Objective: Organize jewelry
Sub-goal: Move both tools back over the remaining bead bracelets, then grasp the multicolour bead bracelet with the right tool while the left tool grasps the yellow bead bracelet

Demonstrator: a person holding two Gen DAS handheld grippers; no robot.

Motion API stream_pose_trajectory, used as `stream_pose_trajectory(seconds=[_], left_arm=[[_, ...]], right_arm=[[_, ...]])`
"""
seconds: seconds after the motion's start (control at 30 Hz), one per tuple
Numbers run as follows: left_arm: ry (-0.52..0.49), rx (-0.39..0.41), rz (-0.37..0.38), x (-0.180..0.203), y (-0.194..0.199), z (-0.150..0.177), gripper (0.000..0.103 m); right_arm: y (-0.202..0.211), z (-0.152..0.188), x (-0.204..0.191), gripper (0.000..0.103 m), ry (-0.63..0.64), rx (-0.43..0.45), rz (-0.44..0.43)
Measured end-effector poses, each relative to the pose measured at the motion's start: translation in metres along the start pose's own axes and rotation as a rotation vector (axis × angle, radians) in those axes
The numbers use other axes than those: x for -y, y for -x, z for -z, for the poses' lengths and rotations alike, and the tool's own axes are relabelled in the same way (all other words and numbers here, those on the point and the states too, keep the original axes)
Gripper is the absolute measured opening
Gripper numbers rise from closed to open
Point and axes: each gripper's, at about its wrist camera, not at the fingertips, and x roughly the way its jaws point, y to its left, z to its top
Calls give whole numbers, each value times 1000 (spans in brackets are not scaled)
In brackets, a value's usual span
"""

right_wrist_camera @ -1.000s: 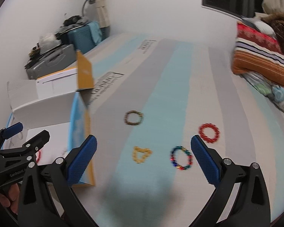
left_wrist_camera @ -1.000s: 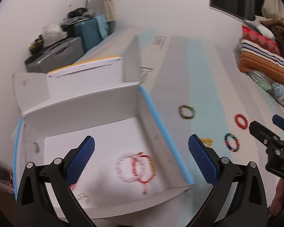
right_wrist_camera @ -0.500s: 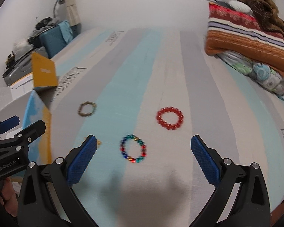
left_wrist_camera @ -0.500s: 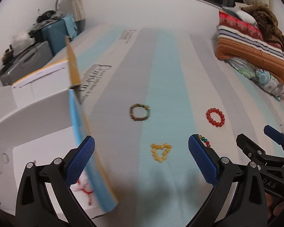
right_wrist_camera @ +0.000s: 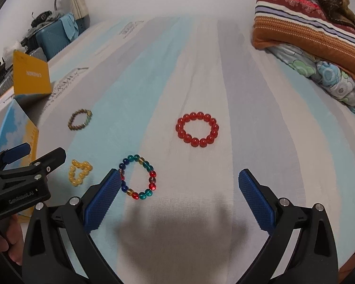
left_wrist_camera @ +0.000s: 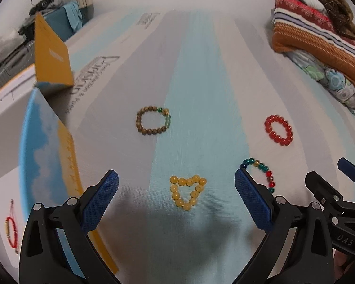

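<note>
Several bead bracelets lie on the striped bed sheet. In the left wrist view a yellow bracelet (left_wrist_camera: 188,191) lies between the fingers of my open, empty left gripper (left_wrist_camera: 176,182); a brown-and-green bracelet (left_wrist_camera: 153,120) lies farther off, a red one (left_wrist_camera: 278,130) right, a multicolour one (left_wrist_camera: 260,174) by the right finger. My right gripper (right_wrist_camera: 178,182) is open and empty; the multicolour bracelet (right_wrist_camera: 138,177) lies by its left finger, the red bracelet (right_wrist_camera: 197,129) ahead. An open white box (left_wrist_camera: 2,146) at left holds a red string bracelet (left_wrist_camera: 11,230).
The box's blue-and-yellow wall (left_wrist_camera: 49,156) and raised yellow flap (left_wrist_camera: 52,54) stand left of my left gripper. Folded blankets (right_wrist_camera: 314,40) lie at the far right. Suitcases and clutter (right_wrist_camera: 49,33) stand beyond the bed at far left.
Both grippers have swung right, away from the box, and come lower over the sheet. The left now frames the yellow bracelet; the right is by the multicolour one.
</note>
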Motion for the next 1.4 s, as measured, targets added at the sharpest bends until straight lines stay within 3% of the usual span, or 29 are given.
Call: stream_pose_trajectory(seconds=[0.3, 0.57, 0.63, 0.77, 0.9, 1.07, 1.23, 1.3, 1.4], left_arm=[[7, -61, -8, -8, -42, 12, 91], [17, -78, -2, -14, -63, 18, 85], [16, -75, -5, -14, -63, 18, 79], [25, -75, -9, -15, -61, 19, 69], [11, -87, -32, -15, -62, 21, 48], [0, -75, -48, -15, -61, 24, 37], [-22, -86, -44, -13, -59, 24, 11], [-26, -90, -38, -14, -58, 24, 10], [-18, -86, -30, -15, -55, 24, 9]], right_arm=[[-40, 8, -9, 95, 13, -56, -9], [-66, 13, -19, 80, 20, -113, -24], [-73, 14, -19, 70, 10, -133, -32], [-80, 16, -18, 64, 4, -150, -37], [-80, 15, -17, 48, -1, -148, -38], [-78, 15, -20, 32, 11, -143, -35], [-78, 16, -23, 14, 13, -140, -43], [-77, 16, -24, 9, 12, -137, -44], [-74, 16, -26, 9, 9, -132, -45]])
